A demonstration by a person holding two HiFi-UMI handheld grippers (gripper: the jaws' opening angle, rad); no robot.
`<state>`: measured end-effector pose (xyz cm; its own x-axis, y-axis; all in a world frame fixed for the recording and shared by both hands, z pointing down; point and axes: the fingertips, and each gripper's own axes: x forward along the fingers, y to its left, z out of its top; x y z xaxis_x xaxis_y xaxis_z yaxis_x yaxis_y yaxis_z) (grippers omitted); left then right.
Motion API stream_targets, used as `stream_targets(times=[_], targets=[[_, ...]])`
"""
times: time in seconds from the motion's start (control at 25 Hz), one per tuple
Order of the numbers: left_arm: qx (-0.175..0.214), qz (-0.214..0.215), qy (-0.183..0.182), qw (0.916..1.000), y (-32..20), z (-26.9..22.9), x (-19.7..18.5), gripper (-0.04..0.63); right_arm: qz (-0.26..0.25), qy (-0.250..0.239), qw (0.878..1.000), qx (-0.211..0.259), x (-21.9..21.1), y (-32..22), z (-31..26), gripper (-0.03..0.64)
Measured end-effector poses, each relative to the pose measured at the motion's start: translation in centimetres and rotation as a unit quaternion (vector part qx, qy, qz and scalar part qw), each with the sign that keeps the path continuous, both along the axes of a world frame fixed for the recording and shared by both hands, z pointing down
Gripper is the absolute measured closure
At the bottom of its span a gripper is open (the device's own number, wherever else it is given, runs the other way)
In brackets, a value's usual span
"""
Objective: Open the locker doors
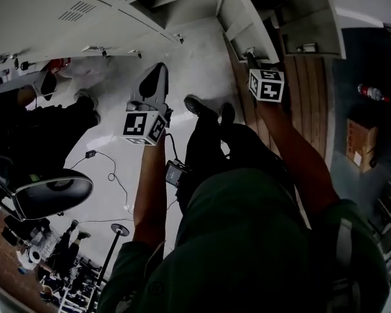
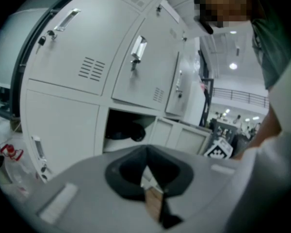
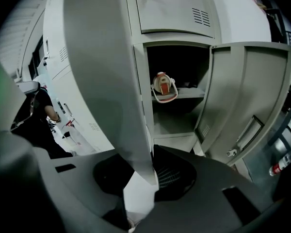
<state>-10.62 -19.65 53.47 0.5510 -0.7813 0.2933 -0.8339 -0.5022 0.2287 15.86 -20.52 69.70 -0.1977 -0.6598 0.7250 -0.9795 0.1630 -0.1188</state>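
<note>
The grey lockers (image 1: 65, 12) run along the top of the head view. My right gripper (image 1: 253, 59) is at the lower edge of an open locker door (image 1: 238, 18). In the right gripper view that door (image 3: 102, 72) comes down edge-on between the jaws, and the right gripper (image 3: 145, 168) is shut on it. Behind it is an open compartment holding a red and white item (image 3: 163, 87). My left gripper (image 1: 155, 77) hangs in the air, away from the lockers. The left gripper (image 2: 146, 154) is shut and empty, facing closed doors with handles (image 2: 138, 50) and one open compartment (image 2: 128, 130).
A second open door (image 3: 247, 101) stands to the right. An office chair (image 1: 49, 194), a person in dark clothes (image 1: 26, 122), a cable (image 1: 111, 175) and a stand (image 1: 120, 230) are on the left floor. A red bottle (image 1: 371, 93) and a cardboard box (image 1: 362, 142) lie at the right.
</note>
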Motion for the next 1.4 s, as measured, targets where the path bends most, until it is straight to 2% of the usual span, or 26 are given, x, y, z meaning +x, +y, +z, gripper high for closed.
stream_targets(times=[0.44, 0.56, 0.68, 0.84, 1.0, 1.2, 1.4], targets=[[0.013, -0.015, -0.025, 0.9995, 3.5, -2.6, 1.6, 0.596, -0.040, -0.006, 0.996, 0.077, 2.6, 4.1, -4.4, 0.525], [0.019, -0.015, -0.028, 0.9993, 4.6, -3.3, 2.1, 0.596, -0.057, -0.011, 0.992, 0.113, 2.4, 5.5, -7.1, 0.598], [0.025, -0.019, -0.029, 0.9991, 5.6, -3.7, 1.9, 0.597, -0.082, -0.018, 0.985, 0.150, 1.1, 6.2, -9.7, 0.612], [0.033, -0.037, -0.028, 0.9984, 6.6, -4.1, 0.2, 0.595, -0.125, -0.024, 0.973, 0.195, -2.3, 5.9, -13.2, 0.612], [0.038, -0.063, -0.024, 0.9970, 7.3, -4.6, -3.0, 0.596, -0.162, -0.030, 0.962, 0.216, -7.0, 4.9, -15.5, 0.613], [0.043, -0.098, -0.023, 0.9940, 8.6, -5.1, -9.7, 0.597, -0.215, -0.028, 0.948, 0.235, -15.0, 3.8, -17.2, 0.612], [0.048, -0.127, -0.020, 0.9905, 9.2, -5.2, -17.4, 0.597, -0.228, -0.033, 0.941, 0.249, -22.9, 3.0, -18.6, 0.613]])
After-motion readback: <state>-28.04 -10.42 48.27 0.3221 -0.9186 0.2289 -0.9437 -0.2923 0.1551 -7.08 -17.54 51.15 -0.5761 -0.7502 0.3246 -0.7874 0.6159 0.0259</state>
